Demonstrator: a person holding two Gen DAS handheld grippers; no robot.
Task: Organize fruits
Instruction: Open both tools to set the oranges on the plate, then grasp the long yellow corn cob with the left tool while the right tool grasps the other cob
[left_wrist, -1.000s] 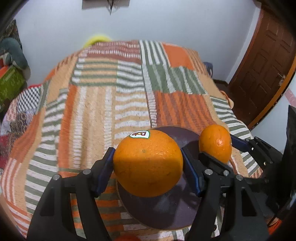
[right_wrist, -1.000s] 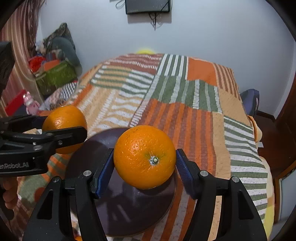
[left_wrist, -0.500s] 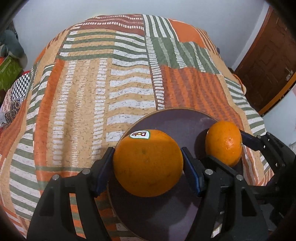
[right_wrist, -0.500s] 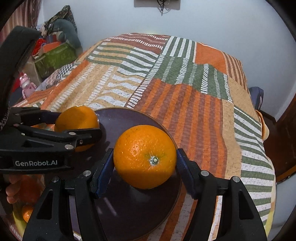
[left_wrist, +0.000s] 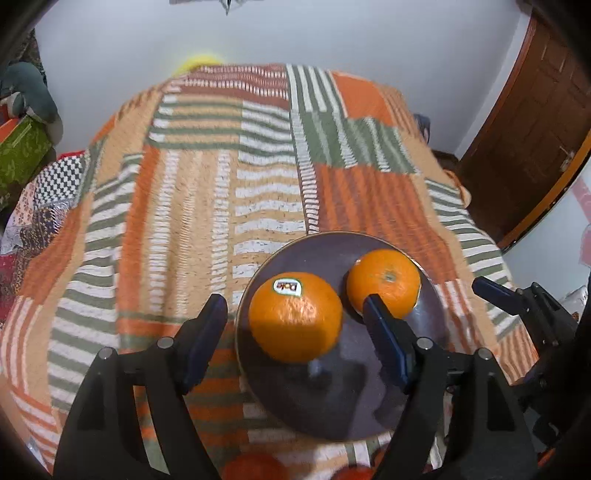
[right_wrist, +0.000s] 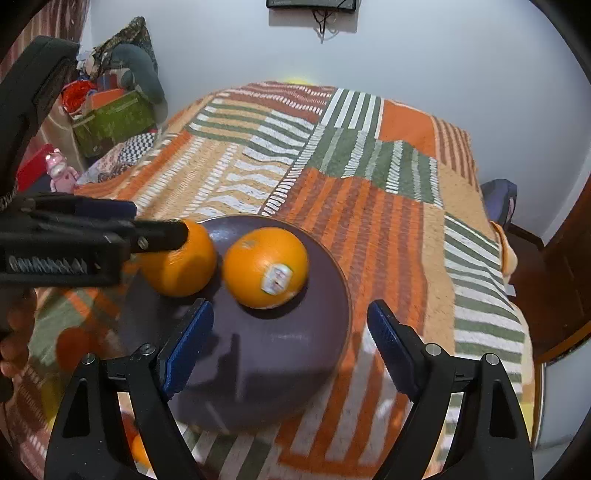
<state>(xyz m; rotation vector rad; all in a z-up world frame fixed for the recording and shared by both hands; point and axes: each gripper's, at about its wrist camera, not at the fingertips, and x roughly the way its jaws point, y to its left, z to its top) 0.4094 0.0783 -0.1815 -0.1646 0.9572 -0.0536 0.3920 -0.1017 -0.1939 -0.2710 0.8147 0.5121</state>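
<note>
Two oranges lie on a dark purple plate (left_wrist: 332, 398) on the striped bedspread. In the left wrist view, the orange with a sticker (left_wrist: 294, 320) lies between my open left gripper's (left_wrist: 295, 339) blue pads, untouched; the second orange (left_wrist: 384, 282) lies beyond the right pad. In the right wrist view, my right gripper (right_wrist: 290, 345) is open and empty above the plate (right_wrist: 277, 369). One orange with a sticker (right_wrist: 266, 272) lies ahead of it. The other orange (right_wrist: 181, 260) lies left, beside the left gripper's finger (right_wrist: 159, 236).
More orange fruit shows at the near edge of the bed (left_wrist: 255, 467) and at lower left (right_wrist: 138, 450). Boxes and clutter (right_wrist: 110, 118) stand left of the bed. A wooden door (left_wrist: 528, 140) is at the right.
Both grippers have opened and let go of their oranges, which now lie on the plate. Both grippers have drawn back and up a little.
</note>
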